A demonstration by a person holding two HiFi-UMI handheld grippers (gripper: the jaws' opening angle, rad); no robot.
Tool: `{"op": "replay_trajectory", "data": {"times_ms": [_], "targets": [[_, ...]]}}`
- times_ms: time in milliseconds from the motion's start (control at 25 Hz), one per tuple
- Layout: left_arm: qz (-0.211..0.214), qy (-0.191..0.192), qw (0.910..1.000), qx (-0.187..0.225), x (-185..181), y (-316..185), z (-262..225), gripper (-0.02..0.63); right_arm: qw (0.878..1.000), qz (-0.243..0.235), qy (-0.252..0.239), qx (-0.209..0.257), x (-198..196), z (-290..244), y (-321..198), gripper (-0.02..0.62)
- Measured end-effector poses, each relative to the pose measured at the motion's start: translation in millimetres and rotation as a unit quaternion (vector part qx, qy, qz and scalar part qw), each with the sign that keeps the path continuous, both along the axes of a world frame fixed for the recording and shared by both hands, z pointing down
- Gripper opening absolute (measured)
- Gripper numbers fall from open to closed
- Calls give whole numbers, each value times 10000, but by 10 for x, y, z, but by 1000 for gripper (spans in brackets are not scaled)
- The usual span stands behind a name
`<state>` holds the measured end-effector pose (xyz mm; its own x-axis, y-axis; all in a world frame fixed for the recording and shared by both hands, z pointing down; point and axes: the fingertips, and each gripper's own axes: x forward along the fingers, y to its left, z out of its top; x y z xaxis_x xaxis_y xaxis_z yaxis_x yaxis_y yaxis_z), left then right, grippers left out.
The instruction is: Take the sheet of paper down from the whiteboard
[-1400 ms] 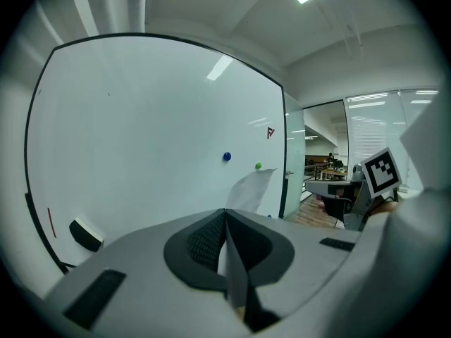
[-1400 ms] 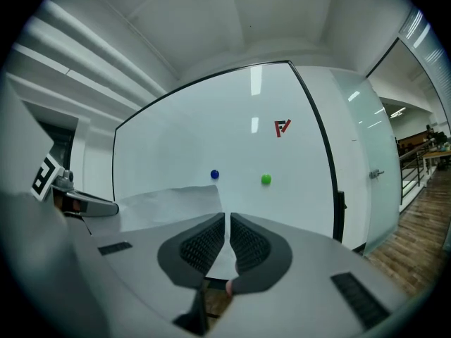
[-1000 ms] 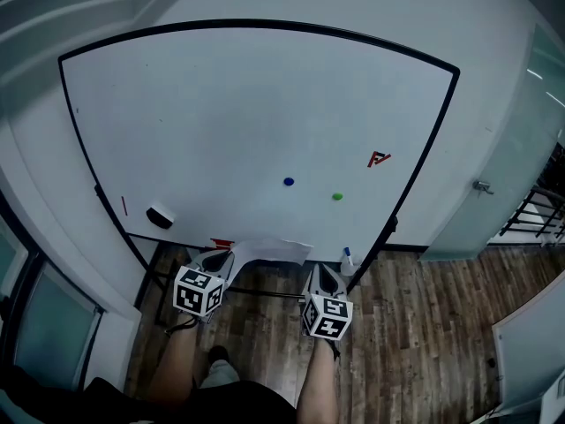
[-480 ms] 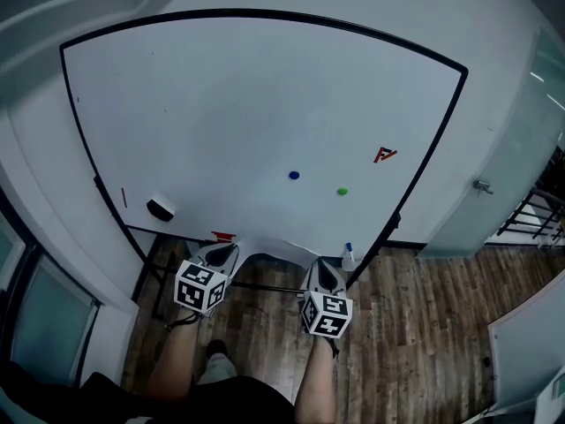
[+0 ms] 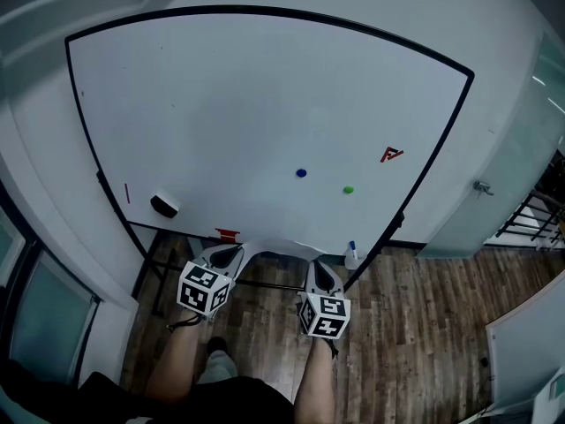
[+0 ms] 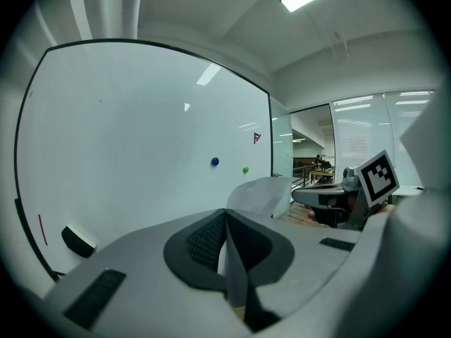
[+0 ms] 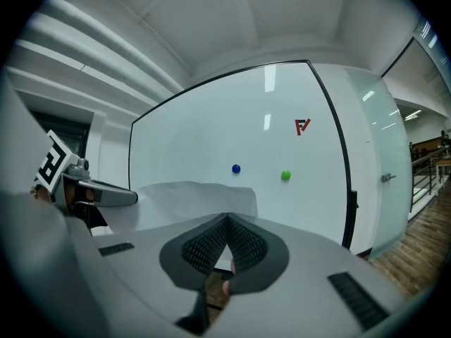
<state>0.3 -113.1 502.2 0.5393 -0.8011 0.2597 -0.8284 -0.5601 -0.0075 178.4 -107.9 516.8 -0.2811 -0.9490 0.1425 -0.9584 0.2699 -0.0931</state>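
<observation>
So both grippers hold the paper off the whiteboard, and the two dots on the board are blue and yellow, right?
Not yellow: the head view shows a blue dot and a green dot. The rest holds: the left gripper and right gripper hold the paper off the whiteboard.

Paper [image 5: 281,246]: between your left gripper [image 5: 226,256] and right gripper [image 5: 318,270], before the whiteboard's [image 5: 265,95] lower edge.
Magnets [image 5: 301,173]: on the whiteboard, above your right gripper.
Eraser [image 5: 164,206]: whiteboard's lower left.
</observation>
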Motion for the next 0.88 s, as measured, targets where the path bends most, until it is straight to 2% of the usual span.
{"op": "replay_trajectory", "data": {"times_ms": [280, 880], "targets": [[84, -18, 9999, -70, 28, 97, 58, 20, 10000, 2, 36, -25, -16, 29, 142, 25], [538, -163, 9981, -244, 317, 265, 215, 20, 9996, 203, 33, -169, 127, 186, 293, 25]]}}
